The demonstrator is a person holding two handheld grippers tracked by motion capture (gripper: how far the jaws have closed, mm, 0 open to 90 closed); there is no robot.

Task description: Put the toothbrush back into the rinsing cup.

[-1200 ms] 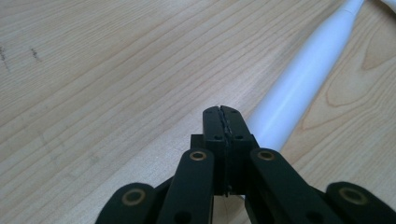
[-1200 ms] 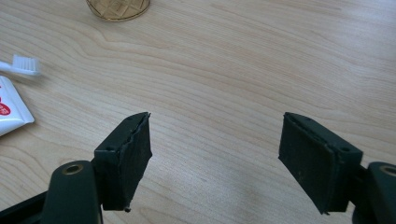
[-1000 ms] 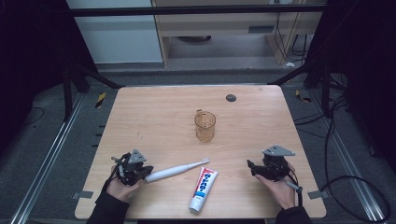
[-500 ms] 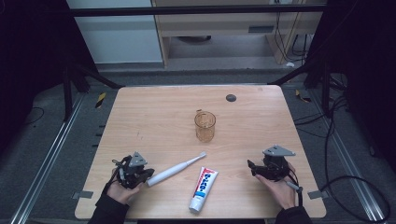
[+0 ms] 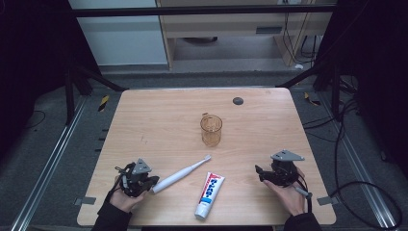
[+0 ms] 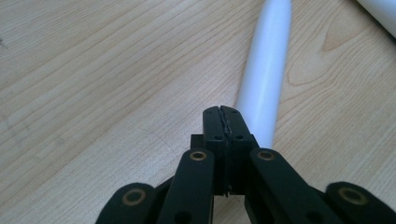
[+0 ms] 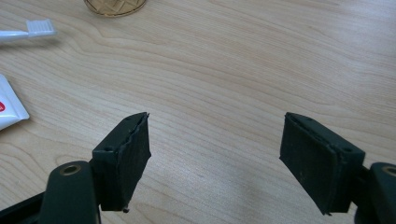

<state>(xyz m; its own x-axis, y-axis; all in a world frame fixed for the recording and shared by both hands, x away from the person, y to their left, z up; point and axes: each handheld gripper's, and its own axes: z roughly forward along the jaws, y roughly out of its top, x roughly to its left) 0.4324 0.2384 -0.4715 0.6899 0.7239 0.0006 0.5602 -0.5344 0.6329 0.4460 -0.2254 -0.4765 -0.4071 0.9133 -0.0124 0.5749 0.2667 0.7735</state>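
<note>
High view: wooden table [image 5: 159, 115] with the person at its near edge, a gripper in each hand. Left gripper [image 5: 153, 183] sits by the near-left corner, jaws pressed together with nothing between them; in the left gripper view the closed tips [image 6: 222, 122] lie just beside the butt end of the white toothbrush [image 6: 267, 74], touching or a hair apart, cannot tell which. Toothbrush [image 5: 181, 173] lies flat, slanting from that gripper toward the table's middle, bristles at the far end. Toothpaste tube [image 5: 209, 195] lies flat just right of it, close to the near edge, cap end nearest that edge. Amber cup [image 5: 211, 129] stands upright at the table's centre, well apart from both hands. Small dark disc [image 5: 237, 101] near the far edge. Right gripper [image 5: 262, 173] rests toward the near-right corner, jaws spread wide over bare wood; right gripper view shows open board between the pads [image 7: 125, 158]. Left half and far corners of the table lie open; right edge strip open too.
</note>
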